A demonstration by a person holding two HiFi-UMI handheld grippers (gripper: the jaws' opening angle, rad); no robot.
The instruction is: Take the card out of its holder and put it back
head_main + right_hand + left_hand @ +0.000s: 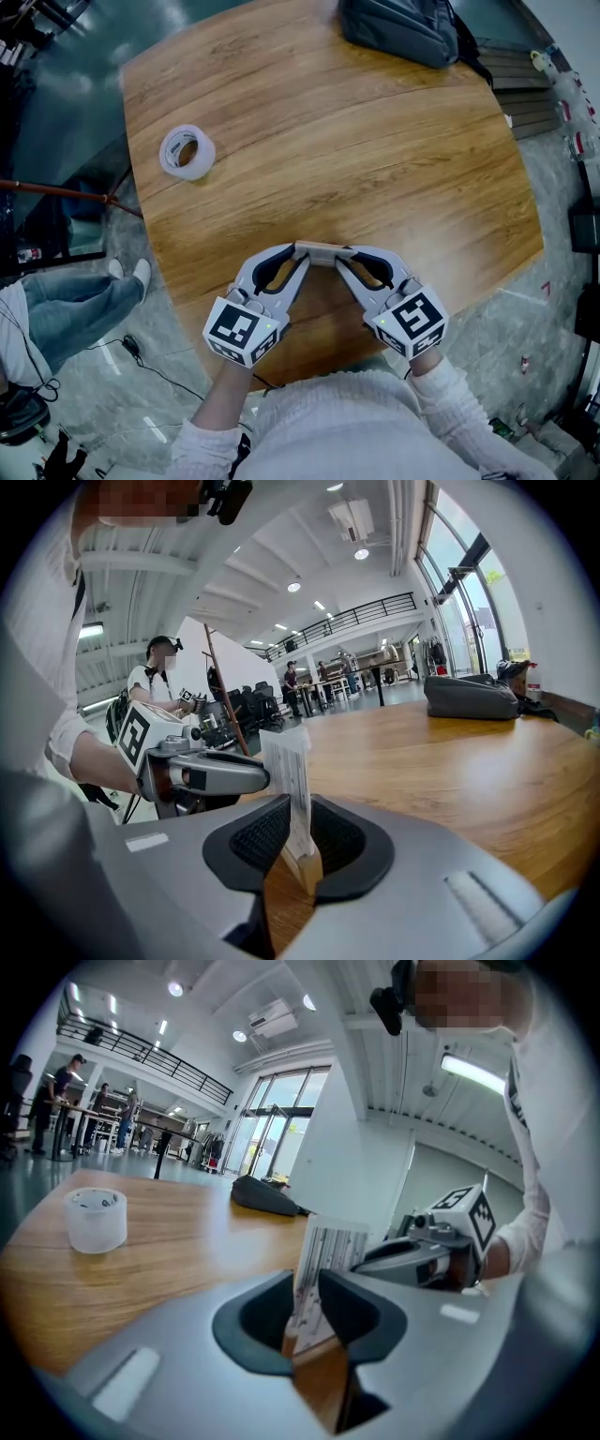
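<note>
Standing upright in the slot of its wooden holder (305,869), the card (289,761) is close to the near edge of the counter (375,159), about at the middle of that edge. The holder lies on the counter as a short pale bar, with one claw at each of its ends. The right claw (342,261) is narrow, and its ribbed pads (258,832) press on the card's end just above the wood. The left claw (296,260) stands a little wider and is closed on the other end, where the card's lower edge meets the holder. Both claws point slightly downward and toward each other. A roll of clear tape (187,151) lies near the left edge, well apart from the holder. A dark bag (398,28) rests at the far edge.
</note>
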